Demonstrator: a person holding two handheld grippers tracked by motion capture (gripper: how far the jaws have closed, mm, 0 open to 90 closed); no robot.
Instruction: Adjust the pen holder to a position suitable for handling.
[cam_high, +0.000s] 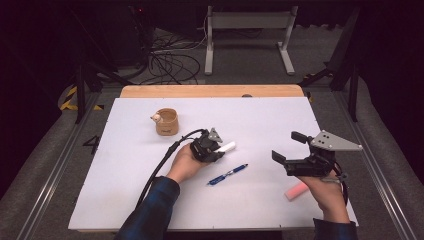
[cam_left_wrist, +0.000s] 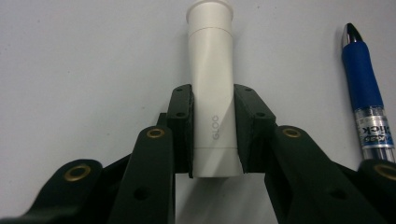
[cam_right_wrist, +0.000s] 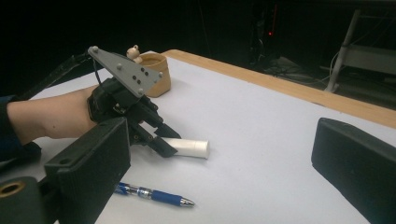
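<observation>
Fingers, left gripper (cam_left_wrist: 214, 133): both black pads (cam_left_wrist: 181, 126) pressed flat on the sides of the white glue stick (cam_left_wrist: 212, 93), clamped near its base end.
Fingers, right gripper (cam_high: 286, 150): spread wide with nothing between them, held above the table right of centre.
Glue stick, place: lying on the white table (cam_high: 280, 115) near its middle, cap end pointing away from the left hand (cam_high: 184, 165); not lifted as far as can be told.
Progress: grasp looks made; lifting and carrying look still to be done. Destination cannot be told, though the cup is a likely one.
Glue stick, form: smooth matte white plastic cylinder with a flared cap and faint raised lettering.
Pen (cam_high: 227, 174): slim blue barrel, clear section with print, chrome tip; lying just beside the glue stick, untouched.
Pink block (cam_high: 296, 190): small soft-looking bar, probably an eraser, on the table by the right hand (cam_high: 327, 192).
Cup (cam_high: 166, 121): round tan holder of wooden look, a small pale figure on its rim, standing towards the far left, well apart from the grippers.
Table edge: light wood strip along the far side.
</observation>
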